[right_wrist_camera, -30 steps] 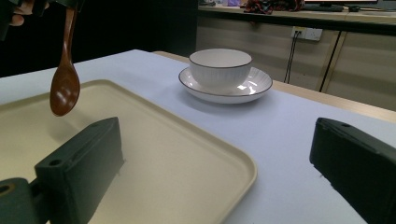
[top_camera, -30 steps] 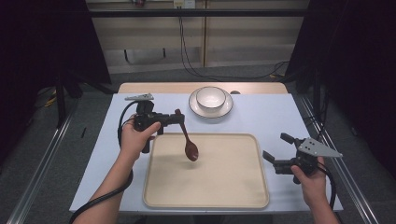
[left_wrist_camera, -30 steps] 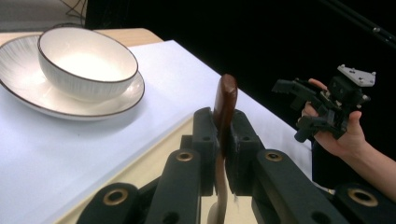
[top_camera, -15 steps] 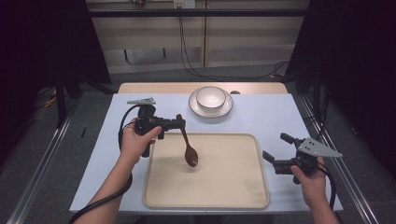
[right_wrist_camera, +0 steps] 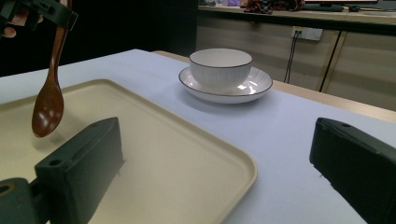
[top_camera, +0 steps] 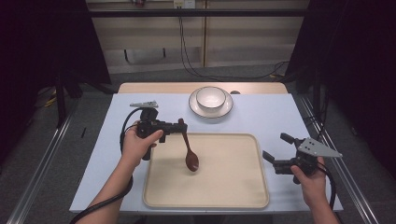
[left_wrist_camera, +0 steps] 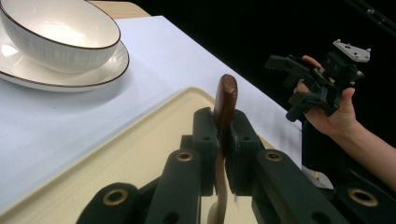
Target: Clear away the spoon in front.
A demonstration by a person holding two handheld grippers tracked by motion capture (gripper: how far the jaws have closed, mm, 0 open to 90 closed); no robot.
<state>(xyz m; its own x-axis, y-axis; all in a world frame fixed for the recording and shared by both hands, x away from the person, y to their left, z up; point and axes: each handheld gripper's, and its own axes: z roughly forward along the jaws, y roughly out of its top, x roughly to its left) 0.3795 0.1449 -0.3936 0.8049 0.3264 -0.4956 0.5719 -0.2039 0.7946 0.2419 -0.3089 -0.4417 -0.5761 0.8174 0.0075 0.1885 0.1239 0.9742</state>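
Your left gripper (top_camera: 181, 127) sits over the near-left part of the table (top_camera: 280, 116), its jaws clamped on the top end of a dark wooden spoon (top_camera: 189, 151). The left gripper view shows the handle pinched between the two black pads, with a short stub of it poking above them. The spoon hangs nearly straight down, bowl lowest, over the left half of the cream tray (top_camera: 233, 186). In the right gripper view the bowl looks to be just clear of the tray floor, though the shadow under it makes the gap hard to judge.

Treat the spoon as light and rigid; it will not bend, but its smooth finish may let it swivel or slide in a grip this close to the end. A hold nearer the middle of the handle would likely steady it.

Behind the tray, at the far centre, a white bowl (top_camera: 211, 97) rests on a white plate (top_camera: 201, 109). Both look breakable, so keep the spoon from knocking them.

Your right gripper (top_camera: 278, 151) hovers past the tray's right edge, jaws spread wide and holding nothing.
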